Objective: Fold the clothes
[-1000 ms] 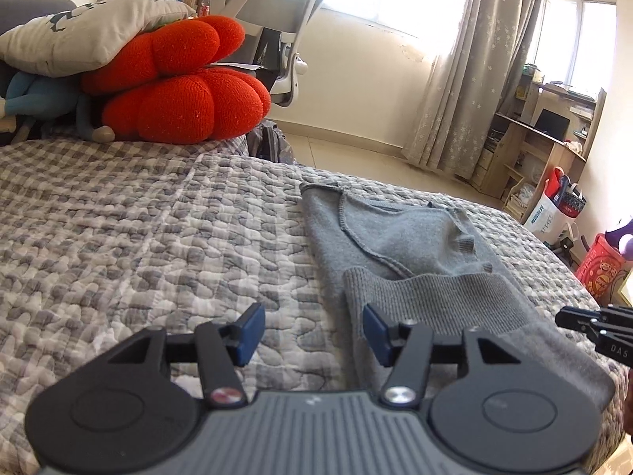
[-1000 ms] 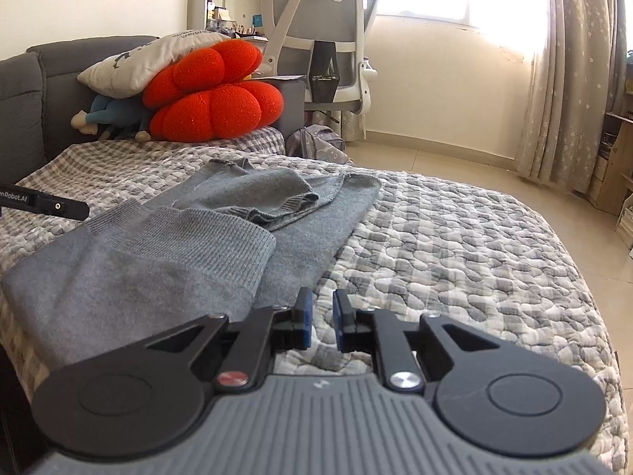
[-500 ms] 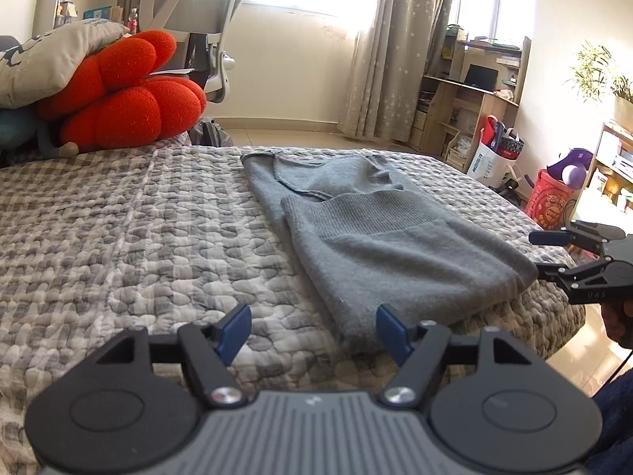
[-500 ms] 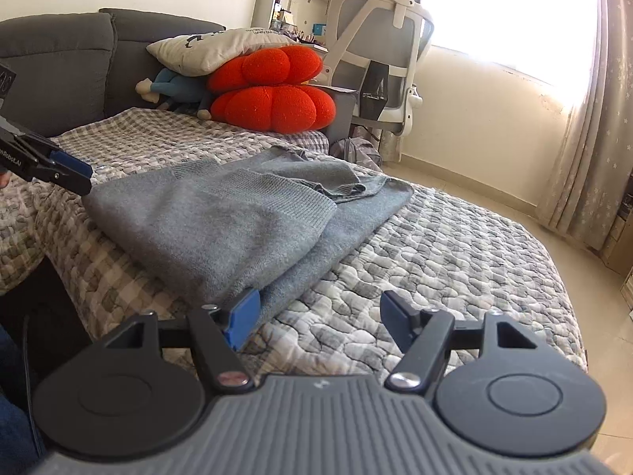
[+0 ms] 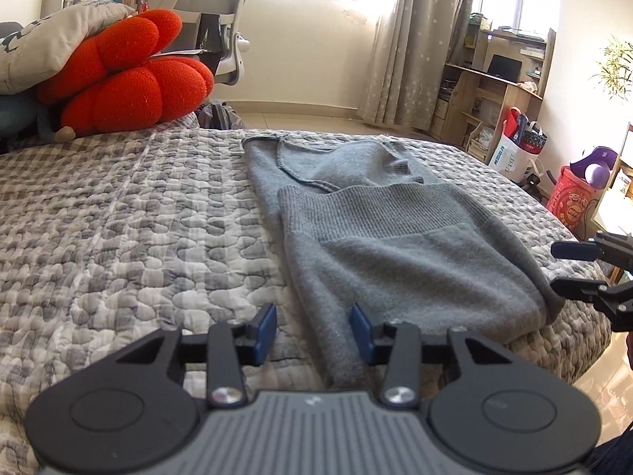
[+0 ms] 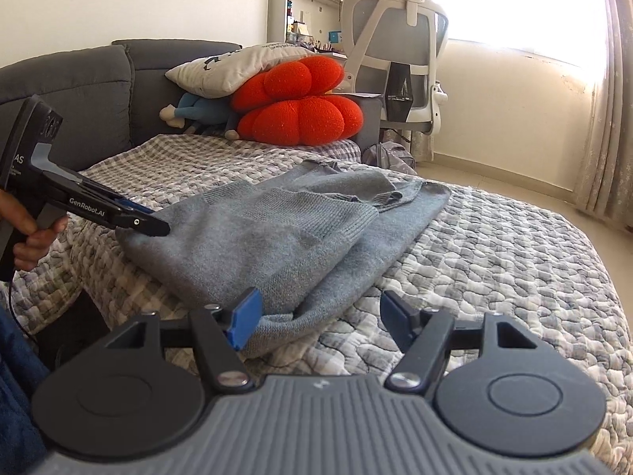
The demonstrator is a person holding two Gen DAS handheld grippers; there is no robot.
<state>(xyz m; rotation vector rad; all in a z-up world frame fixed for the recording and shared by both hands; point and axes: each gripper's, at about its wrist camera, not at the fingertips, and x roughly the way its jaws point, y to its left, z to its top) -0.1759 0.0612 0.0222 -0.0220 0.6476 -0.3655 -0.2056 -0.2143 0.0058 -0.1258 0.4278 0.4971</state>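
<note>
Where the sun comes through the curtains [image 5: 407, 39], a bed [image 5: 118, 213] with a gray checked quilt holds a folded gray sweater [image 5: 395, 253] near its front edge. Red cushions [image 6: 300, 107] sit by the sofa [image 6: 71, 91]. The left hand-held gripper [image 5: 312, 330] hangs open at the sweater's near corner. The right hand-held gripper [image 6: 320, 316] is open too, one finger touching the fold. Bare quilt spreads on both sides.

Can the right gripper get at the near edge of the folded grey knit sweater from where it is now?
Probably yes. The right gripper is open, and the folded grey knit sweater lies just ahead of its fingers on the quilted bedspread, with nothing between.
</note>
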